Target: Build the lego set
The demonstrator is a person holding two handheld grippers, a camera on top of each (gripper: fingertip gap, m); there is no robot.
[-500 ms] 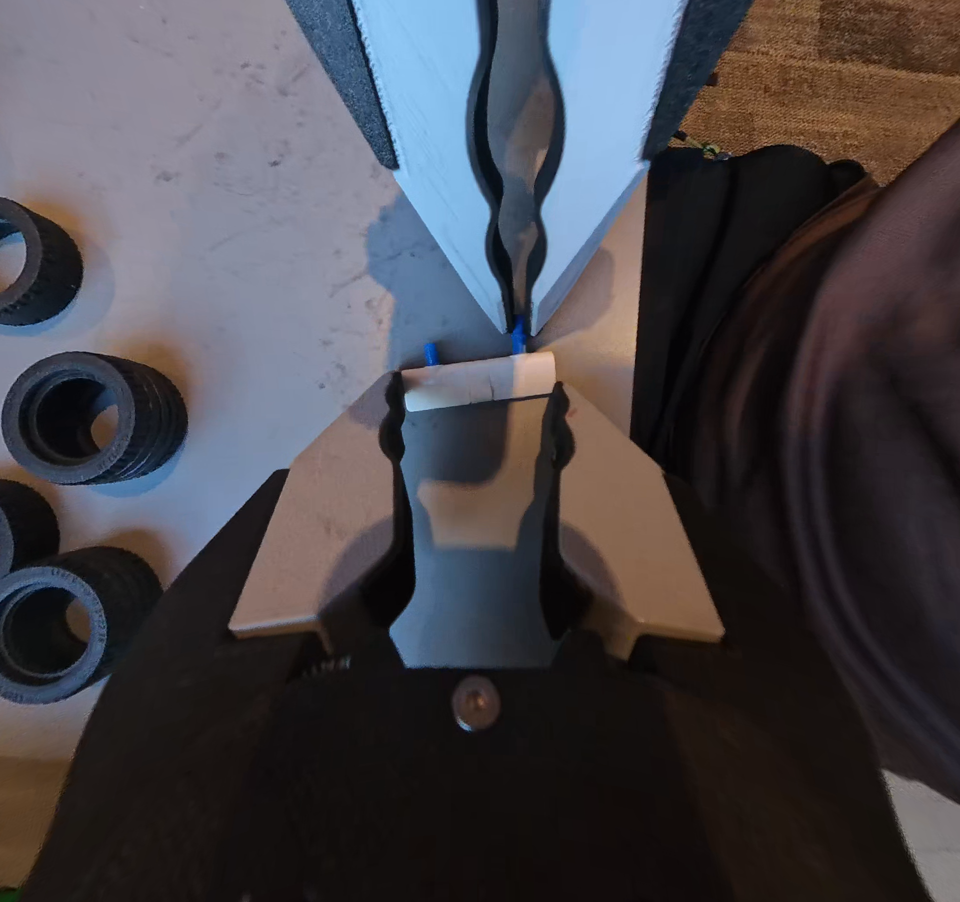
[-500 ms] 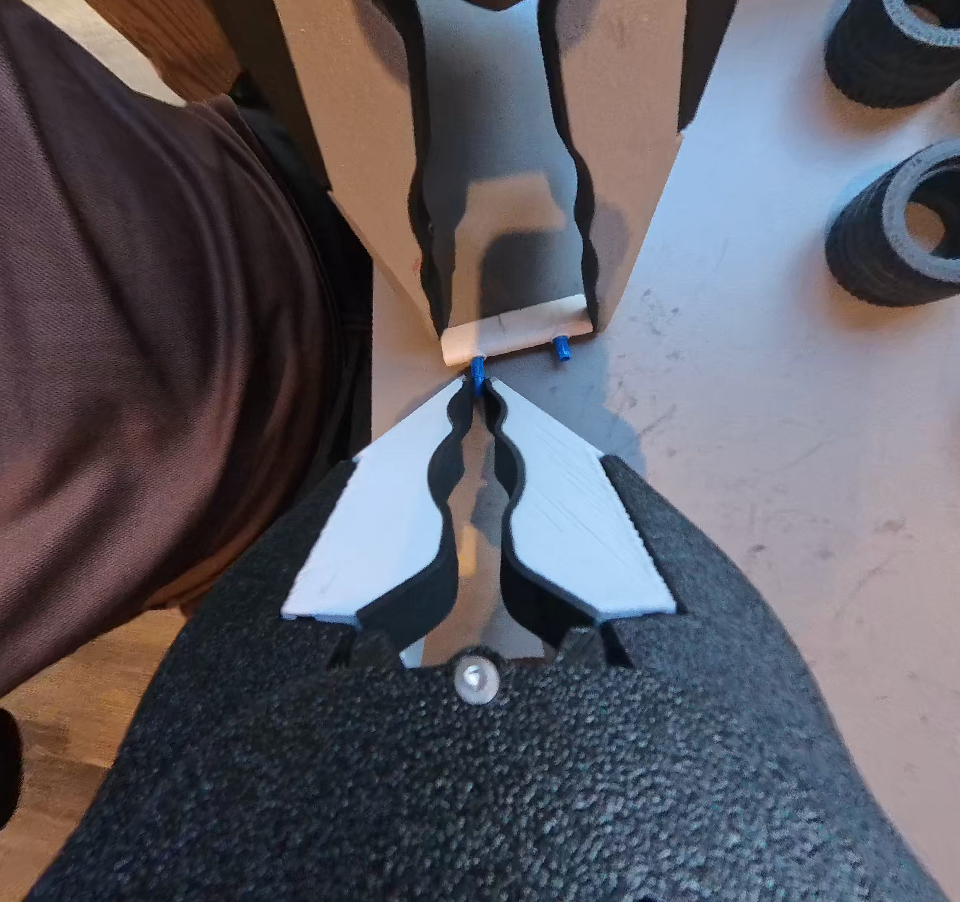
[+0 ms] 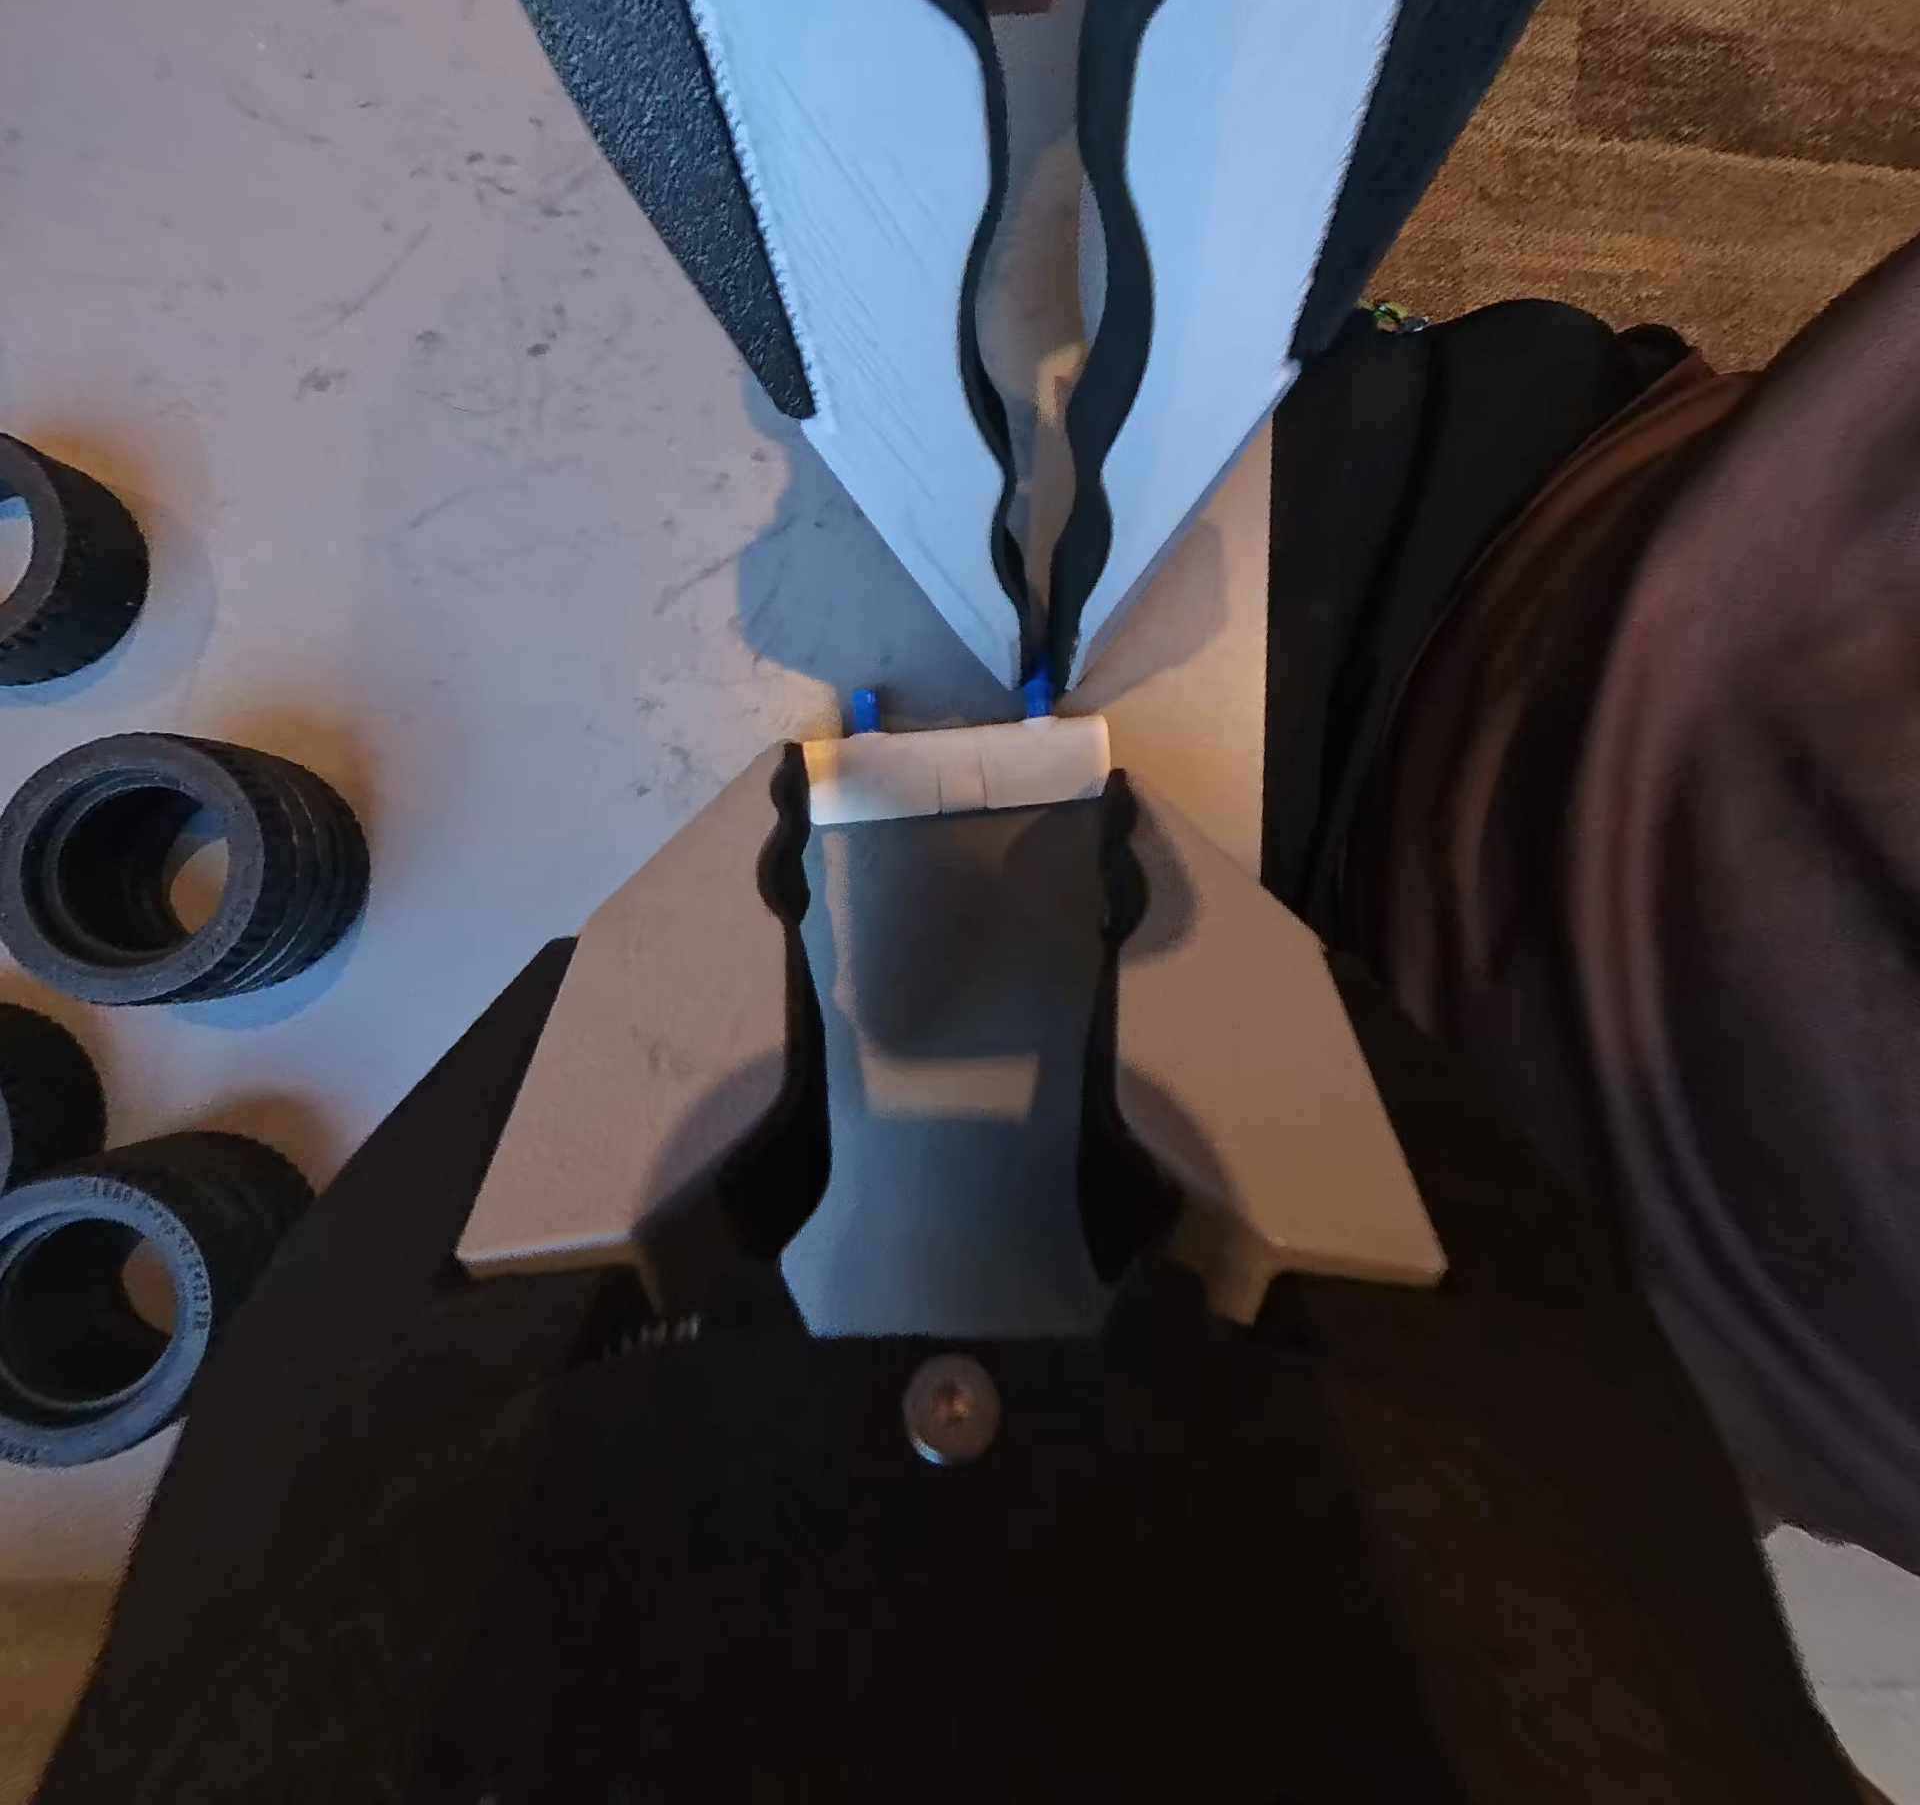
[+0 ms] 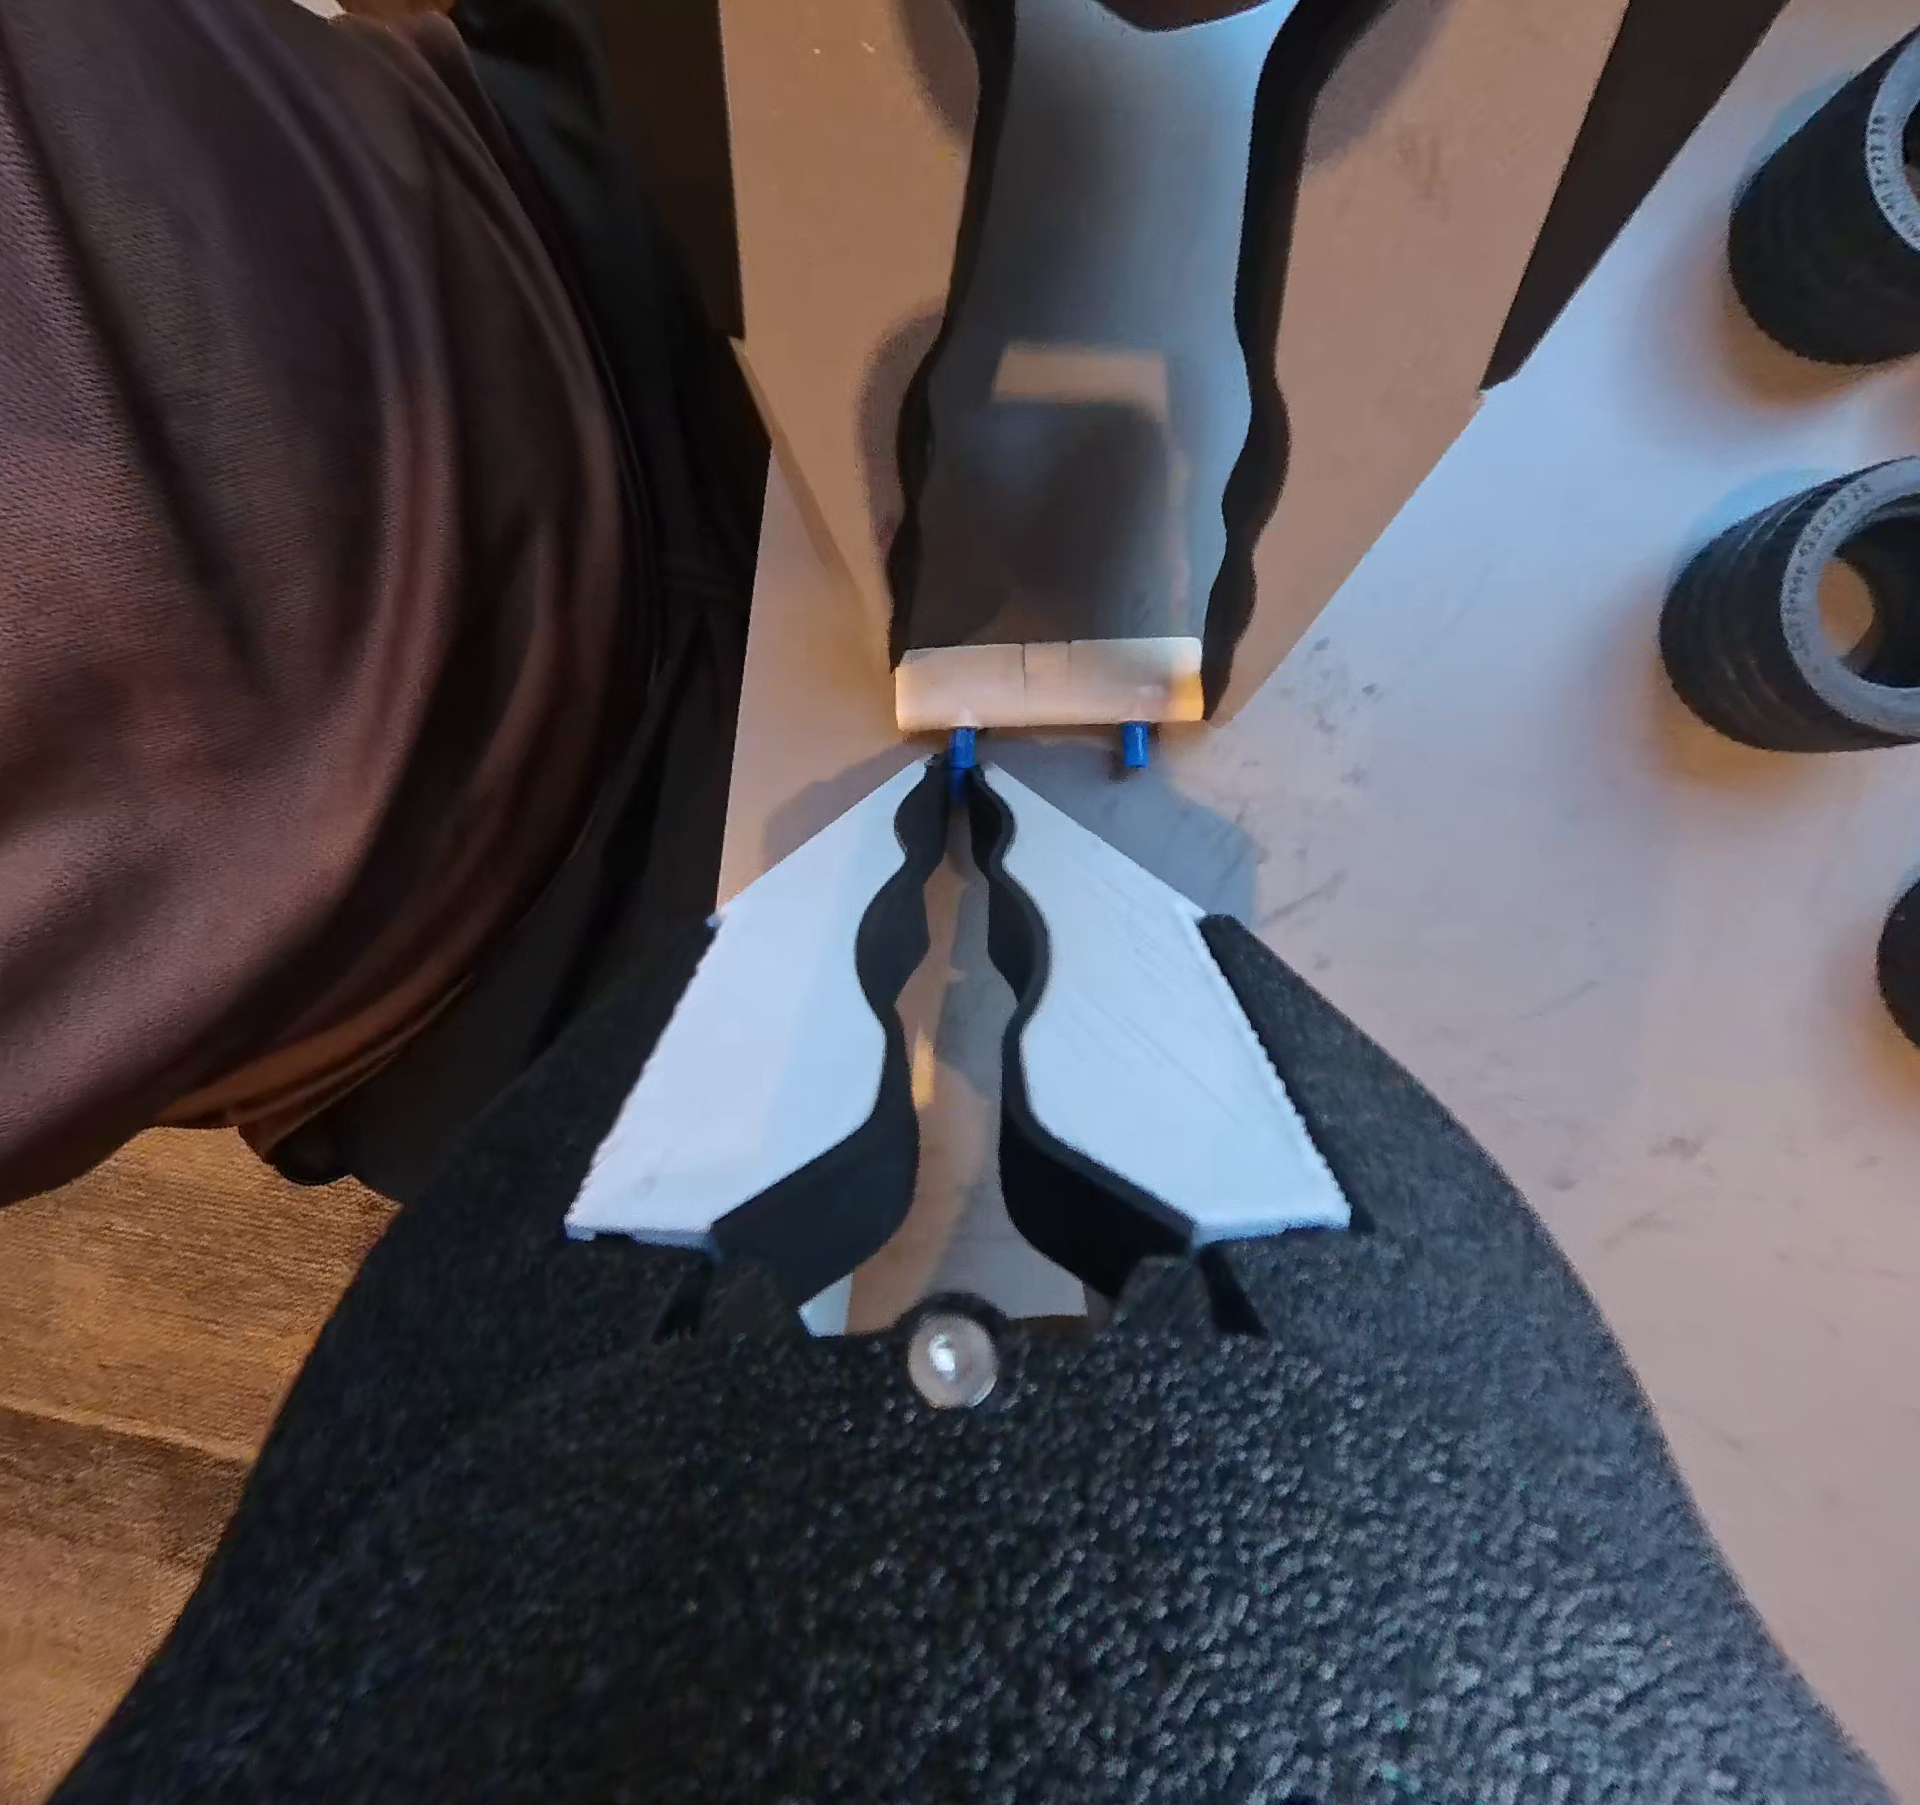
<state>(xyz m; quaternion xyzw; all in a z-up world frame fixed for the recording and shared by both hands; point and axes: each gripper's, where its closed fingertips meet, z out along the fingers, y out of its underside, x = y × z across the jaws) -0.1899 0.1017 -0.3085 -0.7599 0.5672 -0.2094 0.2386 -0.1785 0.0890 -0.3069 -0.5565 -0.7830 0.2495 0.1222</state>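
My left gripper (image 3: 954, 781), with tan fingers, is shut on a short white lego beam (image 3: 956, 768) and holds it crosswise at the fingertips, over the pale table (image 3: 416, 301). My right gripper (image 4: 961, 781), with white fingers, is shut on a small blue pin (image 4: 962, 747) whose far end is at the beam's (image 4: 1049, 693) near face. A second blue pin (image 4: 1132, 745) sticks out of the same face, further along. In the left wrist view the right gripper (image 3: 1035, 677) comes in from the top with its pin (image 3: 1036, 693), and the second pin (image 3: 864, 711) shows to its left.
Several black rubber tyres lie on the table: to the left in the left wrist view (image 3: 187, 867) and to the right in the right wrist view (image 4: 1808, 602). A person's dark clothing (image 4: 260, 508) fills the side next to the table edge. Brown carpet (image 3: 1714, 41) lies beyond. Both grippers' tips are close together, under 4 cm apart.
Very little. The right gripper's tips with the blue pin sit slightly closer to the beam, and the beam looks more level in the right wrist view.
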